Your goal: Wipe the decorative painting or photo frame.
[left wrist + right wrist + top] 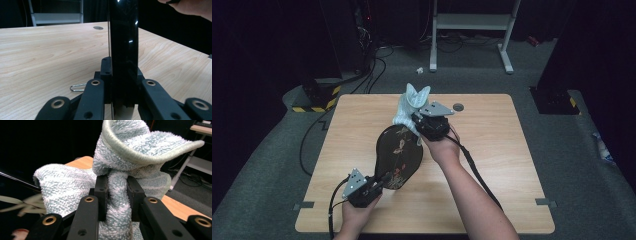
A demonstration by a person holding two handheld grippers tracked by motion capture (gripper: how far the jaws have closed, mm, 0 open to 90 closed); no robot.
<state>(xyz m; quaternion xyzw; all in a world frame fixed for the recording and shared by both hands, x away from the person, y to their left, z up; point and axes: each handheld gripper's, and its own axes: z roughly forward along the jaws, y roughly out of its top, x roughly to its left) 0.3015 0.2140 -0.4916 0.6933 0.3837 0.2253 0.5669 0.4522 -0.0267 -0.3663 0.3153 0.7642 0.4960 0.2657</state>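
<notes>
A glossy black oval tray painted with flowers and butterflies is held tilted above the wooden table. My left gripper is shut on its near edge; in the left gripper view the tray's black rim stands upright between the jaws. My right gripper is shut on a pale blue-white towel, which rests against the tray's far end. In the right gripper view the fluffy towel is pinched between the jaws and bunches above them, with the tray's dark face at the left.
A small grey round disc is set in the table near its far edge. A metal paper clip lies on the wood beside my left gripper. Beyond the table are a white frame stand, cables and dark equipment on grey carpet.
</notes>
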